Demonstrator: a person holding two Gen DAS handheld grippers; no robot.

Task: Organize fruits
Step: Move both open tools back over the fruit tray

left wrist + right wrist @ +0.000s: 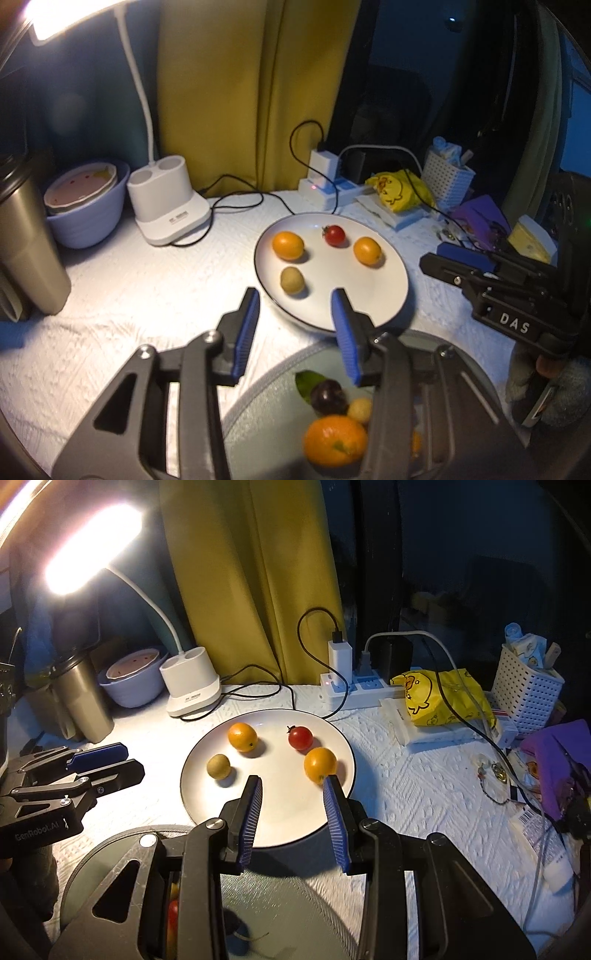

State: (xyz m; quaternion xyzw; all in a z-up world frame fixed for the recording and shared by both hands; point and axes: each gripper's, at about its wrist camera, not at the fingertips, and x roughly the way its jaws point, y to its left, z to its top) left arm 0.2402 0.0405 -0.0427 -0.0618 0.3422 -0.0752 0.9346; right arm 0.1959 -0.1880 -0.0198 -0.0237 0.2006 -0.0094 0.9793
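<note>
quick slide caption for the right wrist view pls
Open right gripper poised above a round white plate holding two orange kumquats, a red cherry tomato and a small green-brown fruit.

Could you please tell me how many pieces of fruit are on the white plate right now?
4: an orange one at back left, a red tomato at back right, another orange one nearer right, a greenish one at left.
</note>
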